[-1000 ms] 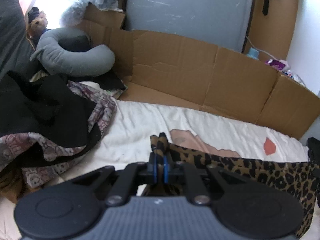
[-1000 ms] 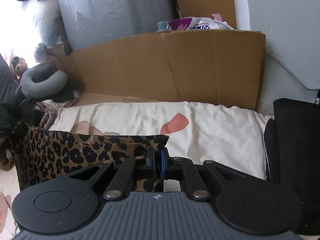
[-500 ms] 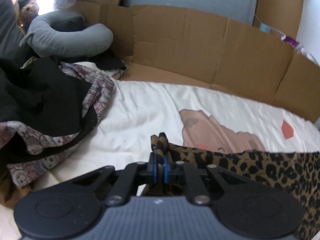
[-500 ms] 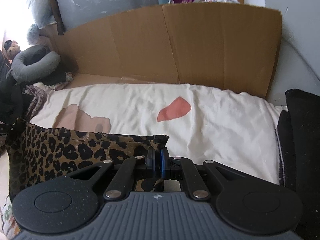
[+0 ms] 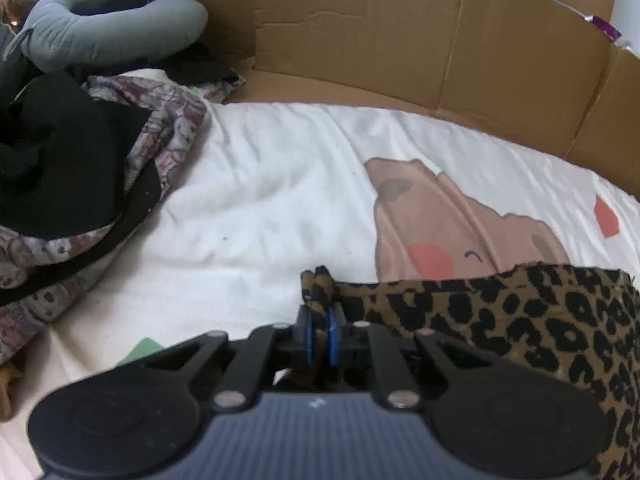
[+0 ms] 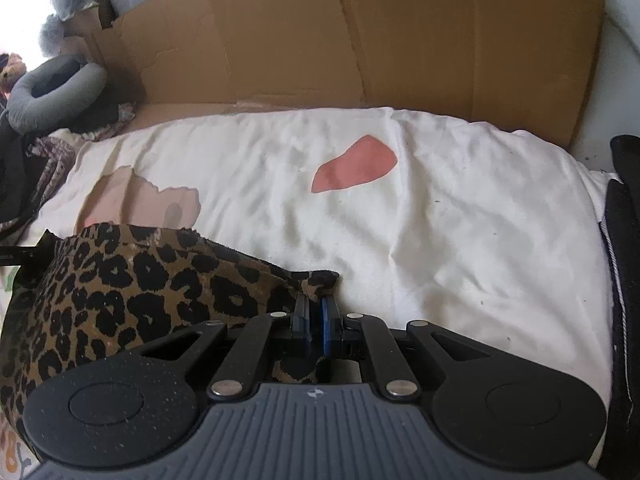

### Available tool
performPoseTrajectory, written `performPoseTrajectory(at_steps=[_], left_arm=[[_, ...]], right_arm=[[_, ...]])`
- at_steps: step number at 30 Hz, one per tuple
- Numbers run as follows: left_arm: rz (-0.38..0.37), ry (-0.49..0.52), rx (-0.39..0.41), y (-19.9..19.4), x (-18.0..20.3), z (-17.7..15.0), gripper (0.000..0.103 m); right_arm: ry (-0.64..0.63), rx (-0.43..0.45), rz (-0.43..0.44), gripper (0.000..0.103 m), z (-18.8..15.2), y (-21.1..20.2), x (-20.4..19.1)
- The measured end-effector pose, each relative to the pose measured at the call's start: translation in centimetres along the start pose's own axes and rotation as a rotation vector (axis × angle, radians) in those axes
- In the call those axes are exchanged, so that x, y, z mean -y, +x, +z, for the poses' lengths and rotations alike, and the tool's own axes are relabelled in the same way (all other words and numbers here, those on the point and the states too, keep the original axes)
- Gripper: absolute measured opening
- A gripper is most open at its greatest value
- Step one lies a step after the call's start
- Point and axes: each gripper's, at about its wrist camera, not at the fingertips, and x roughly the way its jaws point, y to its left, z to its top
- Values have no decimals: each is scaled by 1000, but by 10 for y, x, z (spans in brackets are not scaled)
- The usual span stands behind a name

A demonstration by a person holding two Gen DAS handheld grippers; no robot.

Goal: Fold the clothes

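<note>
While stretched above the white sheet [image 6: 440,208]: leopard-print cloth [image 6: 132,280], corners pinched tight by left gripper [image 5: 320,330] and right gripper [image 6: 315,330].

Matte black left gripper [image 5: 320,330] and right gripper [image 6: 315,330], each with blue finger pads. Ribbed grey housing, round black side discs, silver screw heads on angled link arms. Small white centre mark.
</note>
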Motion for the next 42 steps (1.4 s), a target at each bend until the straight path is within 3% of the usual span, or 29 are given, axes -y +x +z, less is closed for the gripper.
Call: performPoseTrajectory(at_steps=[2,4,10,13,17,23,30,42], left_arm=[[35,14,1,-1,1,1,23],[81,24,5,-3,-2,0,44],[161,65,16,-9,-10,-2,45],[175,-31,-21,-7,-28,-2,32],[157,-110,-10,-18,-42,-1,32],[89,-126,4,-41,-31,8,32],[-17,-70,51,-65,12,15,32],[-132,9,48,-80,65,-4,32]], right_arm=[[6,-8,-2,7,1,2,0],[-5,-12,-23,19,2,1,0],[-38,-4,-86,35,8,-7,3],[-16,0,-139,35,8,-12,11],[32,21,-137,35,10,-22,24],[61,75,-128,35,16,-40,18],[56,122,-36,35,20,-57,-7],[12,119,54,35,16,-61,-45]])
